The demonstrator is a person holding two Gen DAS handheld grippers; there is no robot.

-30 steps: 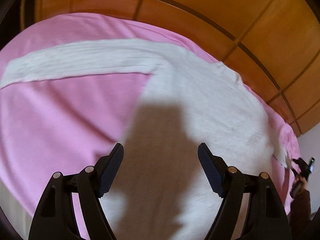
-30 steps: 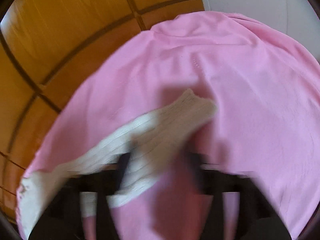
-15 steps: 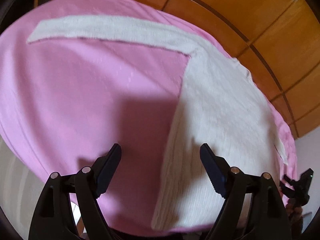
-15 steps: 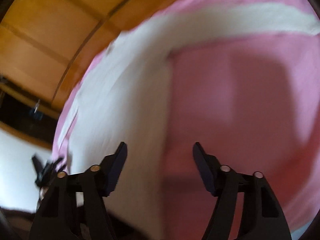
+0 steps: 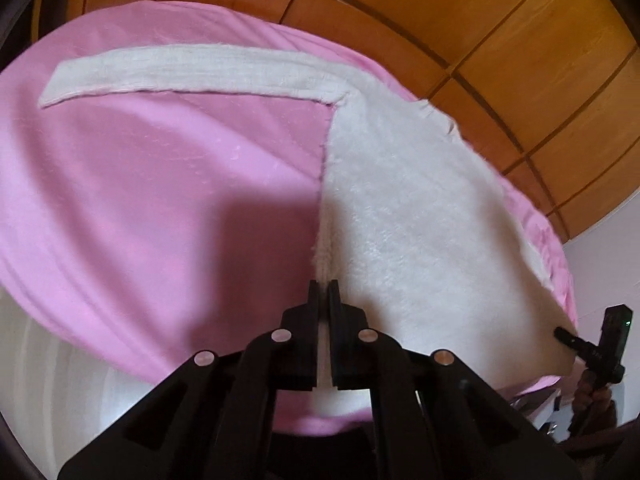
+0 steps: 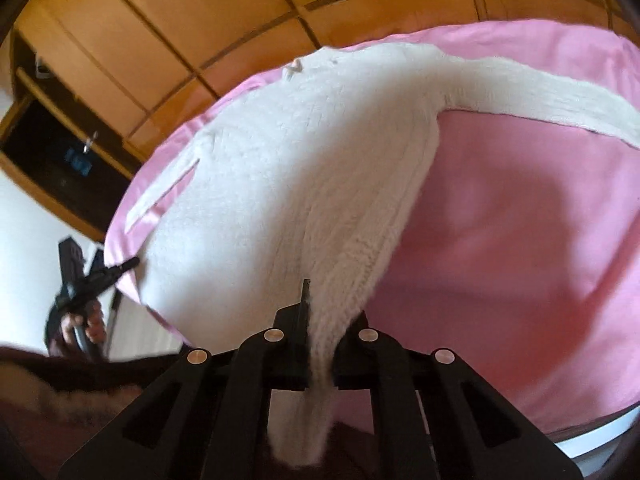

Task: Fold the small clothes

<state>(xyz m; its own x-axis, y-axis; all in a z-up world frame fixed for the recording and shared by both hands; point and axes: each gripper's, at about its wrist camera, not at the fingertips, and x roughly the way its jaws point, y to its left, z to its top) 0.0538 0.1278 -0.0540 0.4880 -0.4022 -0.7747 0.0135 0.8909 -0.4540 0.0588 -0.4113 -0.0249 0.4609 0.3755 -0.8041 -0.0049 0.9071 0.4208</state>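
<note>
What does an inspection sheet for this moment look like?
Surface: pink sheet, covering the top.
Job's things: white sweater lying flat, one sleeve stretched out sideways.
Clutter: nothing seen.
Grippers: left gripper shut on the sweater's side edge near the hem; right gripper shut on the sweater's opposite hem edge, fabric running between its jaws.
Cables: nothing seen.
Surroundings: wooden panels behind the surface; dark shelf visible at far left in the right wrist view.
</note>
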